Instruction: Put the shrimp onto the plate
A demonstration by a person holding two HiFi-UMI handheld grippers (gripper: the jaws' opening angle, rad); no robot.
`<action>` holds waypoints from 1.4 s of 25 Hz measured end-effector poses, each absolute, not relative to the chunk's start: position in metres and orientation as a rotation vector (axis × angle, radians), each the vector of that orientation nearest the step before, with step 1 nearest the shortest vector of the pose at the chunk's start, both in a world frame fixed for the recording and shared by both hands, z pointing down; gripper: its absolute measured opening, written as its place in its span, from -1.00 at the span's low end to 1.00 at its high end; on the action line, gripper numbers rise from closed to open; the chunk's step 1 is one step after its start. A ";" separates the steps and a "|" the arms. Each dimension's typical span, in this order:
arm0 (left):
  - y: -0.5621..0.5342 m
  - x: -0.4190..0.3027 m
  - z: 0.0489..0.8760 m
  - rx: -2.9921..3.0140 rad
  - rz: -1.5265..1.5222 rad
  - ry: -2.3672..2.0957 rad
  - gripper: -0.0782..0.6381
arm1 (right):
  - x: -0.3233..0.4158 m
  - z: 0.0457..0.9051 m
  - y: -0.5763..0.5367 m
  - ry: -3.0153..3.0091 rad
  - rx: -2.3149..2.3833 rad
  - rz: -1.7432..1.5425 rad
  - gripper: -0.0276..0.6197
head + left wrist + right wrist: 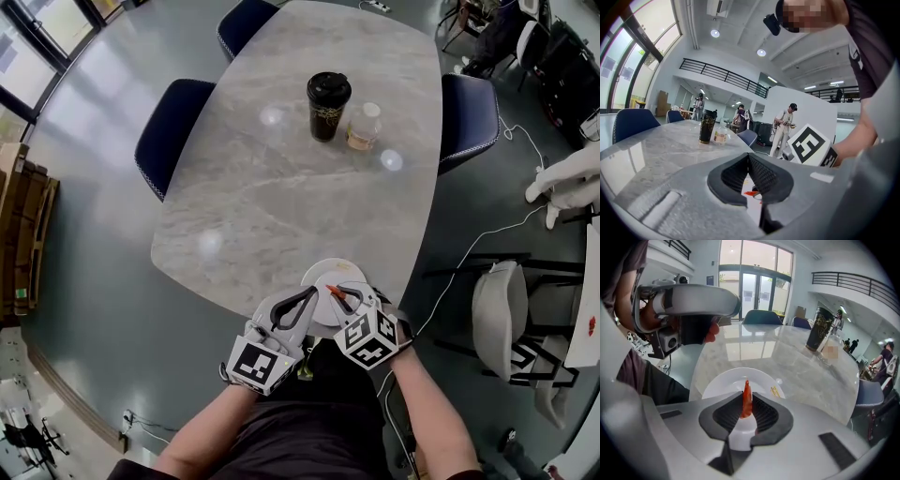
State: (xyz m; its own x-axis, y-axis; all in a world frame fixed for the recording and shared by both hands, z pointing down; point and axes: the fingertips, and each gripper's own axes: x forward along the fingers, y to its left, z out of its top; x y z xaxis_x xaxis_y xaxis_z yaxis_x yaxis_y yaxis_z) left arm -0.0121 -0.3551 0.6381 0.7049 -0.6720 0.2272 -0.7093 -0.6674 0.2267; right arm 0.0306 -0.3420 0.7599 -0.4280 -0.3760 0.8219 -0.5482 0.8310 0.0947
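Right claw (pixel 746 405): pinching the shrimp (pixel 746 398) by its lower end, so the orange body stands up between the pads.
Shrimp: held over the white plate (pixel 322 270) and, as far as I can judge, not yet lying on it. Only the letting-go seems left to do.
Plate: at the near edge of the worktop (pixel 281 187), right in front of the person, probably so that both claws reach it easily.
Left claw (pixel 309 296): pressed together on nothing, parked at the plate's left rim, out of the way.
Far end of the worktop: a dark lidded cup (pixel 328 103) and a small bottle (pixel 364 125) just beside each other, well apart from the plate.
Surface: pale grey marble, glossy, with ceiling lights mirrored in it.
Room: blue chairs (pixel 173 131) round the worktop, a grey floor, tall windows, a railed balcony, and people standing at the back.
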 end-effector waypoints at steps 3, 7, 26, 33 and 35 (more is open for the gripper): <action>-0.355 -0.011 0.649 2.610 0.182 -1.079 -0.76 | 0.030 0.766 -0.344 -2.040 0.649 0.214 -0.72; -0.360 -0.013 0.649 2.607 0.196 -1.092 -0.76 | 0.030 0.773 -0.345 -2.015 0.615 0.214 -0.72; -0.354 -0.013 0.617 2.632 0.216 -1.062 -0.76 | 0.029 0.733 -0.343 -2.042 0.667 0.279 -0.65; -0.345 0.002 0.562 2.657 0.230 -1.017 -0.76 | 0.029 0.656 -0.339 -2.125 0.807 0.307 -0.79; -0.343 0.007 0.548 2.668 0.231 -1.007 -0.76 | 0.029 0.634 -0.337 -2.153 0.851 0.309 -0.84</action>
